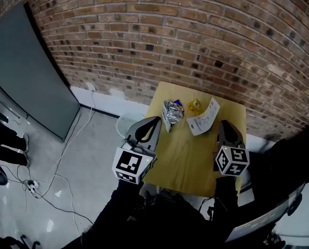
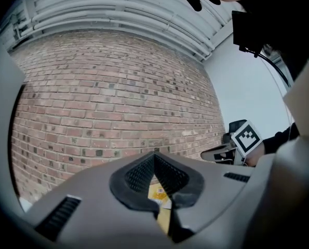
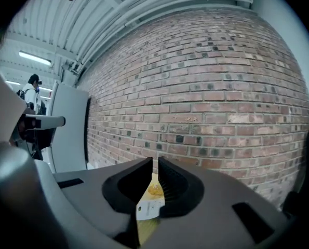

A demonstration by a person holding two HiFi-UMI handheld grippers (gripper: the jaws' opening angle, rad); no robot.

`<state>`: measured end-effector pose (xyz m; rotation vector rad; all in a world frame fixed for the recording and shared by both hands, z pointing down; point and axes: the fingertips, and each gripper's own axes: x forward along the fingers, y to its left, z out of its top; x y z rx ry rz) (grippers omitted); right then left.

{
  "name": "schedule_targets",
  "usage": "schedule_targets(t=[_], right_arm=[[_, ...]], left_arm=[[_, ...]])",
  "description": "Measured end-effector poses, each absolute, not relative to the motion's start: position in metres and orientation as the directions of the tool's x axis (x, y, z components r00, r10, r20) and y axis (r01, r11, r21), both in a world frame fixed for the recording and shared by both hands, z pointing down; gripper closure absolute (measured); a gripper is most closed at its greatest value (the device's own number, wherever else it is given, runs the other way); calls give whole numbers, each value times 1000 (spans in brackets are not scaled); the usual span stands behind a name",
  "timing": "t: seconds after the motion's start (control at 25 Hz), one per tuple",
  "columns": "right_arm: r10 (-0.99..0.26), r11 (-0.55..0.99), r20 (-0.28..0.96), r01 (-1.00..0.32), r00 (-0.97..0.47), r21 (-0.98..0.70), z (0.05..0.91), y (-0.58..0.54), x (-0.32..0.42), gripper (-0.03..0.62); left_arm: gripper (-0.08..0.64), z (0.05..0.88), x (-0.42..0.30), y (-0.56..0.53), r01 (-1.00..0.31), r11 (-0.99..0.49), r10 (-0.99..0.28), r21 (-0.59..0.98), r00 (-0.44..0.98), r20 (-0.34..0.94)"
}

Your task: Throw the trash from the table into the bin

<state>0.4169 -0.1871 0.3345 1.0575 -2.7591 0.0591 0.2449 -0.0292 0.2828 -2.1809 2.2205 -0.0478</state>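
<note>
Left tongs (image 1: 154,120) and right tongs (image 1: 225,123) are both pressed together, nothing pinched. Trash sits at the tabletop's (image 1: 188,162) far end: crumpled foil wrapper (image 1: 172,113), yellow wrapper (image 1: 194,106), white paper slip (image 1: 203,116). Brick wall (image 1: 196,35) right behind.

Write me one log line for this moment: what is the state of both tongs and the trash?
left tongs: shut, empty | right tongs: shut, empty | table: foil wrapper, yellow wrapper, paper slip, all untouched
</note>
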Motion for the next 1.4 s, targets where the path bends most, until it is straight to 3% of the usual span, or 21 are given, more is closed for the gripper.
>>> schedule_targets(t=[0.04,0.2,0.32,0.76,1.4], right_arm=[[-668,736,189,-677,-720,26,337,-193,417,564],[-667,727,222,-686,-711,-14,357,-216,410,361],[-642,732,280,-680,-714,-55,383,-232,402,307],[-583,726,463,-684,-667,-70,470,-283,380,299],[-517,730,533,-670,-670,-134,513,-303,369,304]], left_arm=[[554,284,243,-33,-999,20,-1000,-37,-20,6],[554,291,240,-49,-999,9,-1000,-31,-10,23],[554,297,238,-59,-1000,3,-999,-28,-4,35],[554,309,228,-79,-999,-12,-998,-33,10,69],[554,327,217,-88,-999,23,-992,-30,-26,121]])
